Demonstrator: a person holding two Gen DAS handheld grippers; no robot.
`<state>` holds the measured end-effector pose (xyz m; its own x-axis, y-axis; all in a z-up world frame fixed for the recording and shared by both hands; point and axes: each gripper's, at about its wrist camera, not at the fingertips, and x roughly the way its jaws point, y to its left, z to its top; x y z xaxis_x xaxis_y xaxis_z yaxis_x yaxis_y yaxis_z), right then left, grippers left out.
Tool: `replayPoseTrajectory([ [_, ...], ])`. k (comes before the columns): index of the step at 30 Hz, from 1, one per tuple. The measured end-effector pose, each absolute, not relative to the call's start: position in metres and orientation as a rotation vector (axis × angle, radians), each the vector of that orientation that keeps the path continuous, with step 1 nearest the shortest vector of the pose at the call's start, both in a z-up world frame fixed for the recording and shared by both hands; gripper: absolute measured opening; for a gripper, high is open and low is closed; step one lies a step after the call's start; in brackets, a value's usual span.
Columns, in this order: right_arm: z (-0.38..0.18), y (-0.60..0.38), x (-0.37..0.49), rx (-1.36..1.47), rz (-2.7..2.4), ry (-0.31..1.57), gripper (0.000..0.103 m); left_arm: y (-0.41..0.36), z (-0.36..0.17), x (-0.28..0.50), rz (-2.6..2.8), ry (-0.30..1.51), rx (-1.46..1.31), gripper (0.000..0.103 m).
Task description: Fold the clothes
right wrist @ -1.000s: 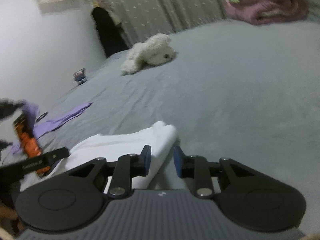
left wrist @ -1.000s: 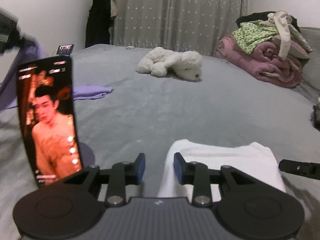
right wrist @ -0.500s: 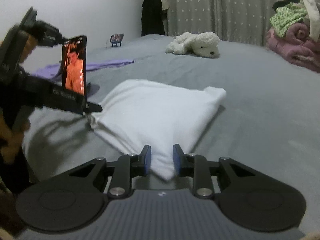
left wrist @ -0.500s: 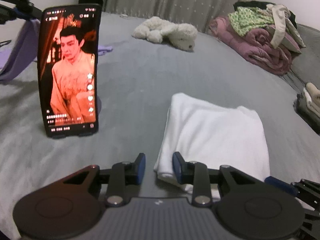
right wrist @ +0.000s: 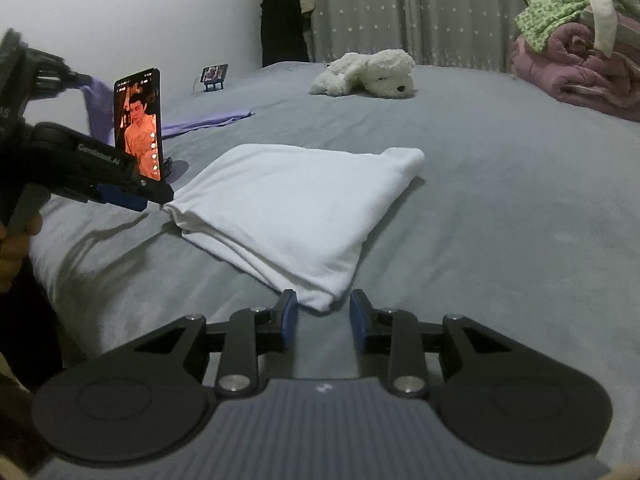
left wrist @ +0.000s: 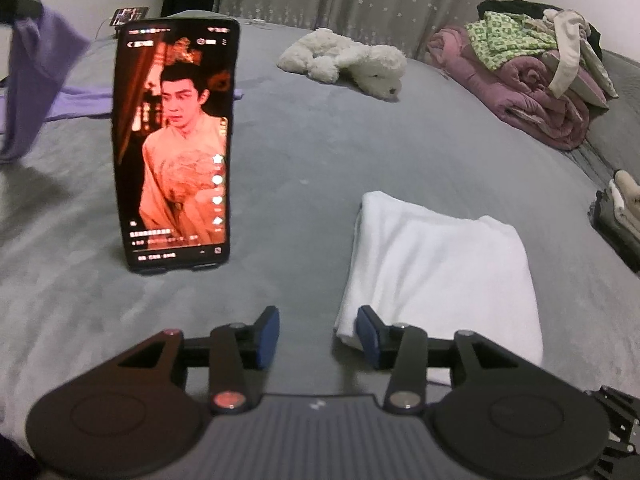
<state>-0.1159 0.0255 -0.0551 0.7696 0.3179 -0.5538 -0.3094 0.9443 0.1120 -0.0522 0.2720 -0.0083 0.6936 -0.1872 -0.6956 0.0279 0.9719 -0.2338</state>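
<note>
A white cloth (left wrist: pixel 440 272) lies folded into a flat rectangle on the grey bed (left wrist: pixel 360 152). My left gripper (left wrist: pixel 318 338) sits at its near left corner. Its jaws are opening, and the corner lies just inside the right pad without being pinched. In the right wrist view the same cloth (right wrist: pixel 296 212) spreads ahead. My right gripper (right wrist: pixel 323 316) is at its nearest corner, jaws opening. That corner pokes between the pads with a gap on both sides. The left gripper (right wrist: pixel 156 196) shows there too, at the cloth's left corner.
A phone (left wrist: pixel 176 140) stands upright on a stand left of the cloth, its screen lit. Farther back lie a white plush dog (left wrist: pixel 348 64), a pile of clothes on a pink blanket (left wrist: pixel 532 76) and a purple garment (left wrist: pixel 36 80). A small clothes stack (left wrist: pixel 620 208) sits at the right edge.
Both sets of jaws have spread wider around the cloth's near corners. The right gripper swung round and levelled, settling at the cloth's nearest corner. The cloth itself stays flat.
</note>
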Motion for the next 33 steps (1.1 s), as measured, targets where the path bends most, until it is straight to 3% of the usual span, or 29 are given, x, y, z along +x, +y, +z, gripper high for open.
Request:
replayPoseTrajectory([
  [13, -0.055, 0.057, -0.116, -0.255, 0.355, 0.530, 0.028, 0.279, -0.009, -0.050, -0.261, 0.810, -0.404, 0.040],
  [15, -0.059, 0.063, -0.113, -0.310, 0.354, 0.527, 0.029, 0.274, -0.012, -0.047, -0.239, 0.821, -0.386, 0.020],
  [18, -0.060, 0.068, -0.110, -0.371, 0.345, 0.505, 0.026, 0.269, -0.014, -0.045, -0.212, 0.829, -0.360, 0.008],
  [20, -0.059, 0.069, -0.111, -0.394, 0.339, 0.495, 0.007, 0.268, -0.013, -0.045, -0.208, 0.826, -0.347, 0.007],
  [27, -0.042, 0.060, -0.123, -0.386, 0.352, 0.445, 0.005, 0.276, -0.005, -0.050, -0.202, 0.791, -0.331, 0.006],
  [33, -0.062, 0.063, -0.122, -0.413, 0.372, 0.500, 0.005, 0.267, -0.016, -0.043, -0.180, 0.857, -0.227, 0.006],
])
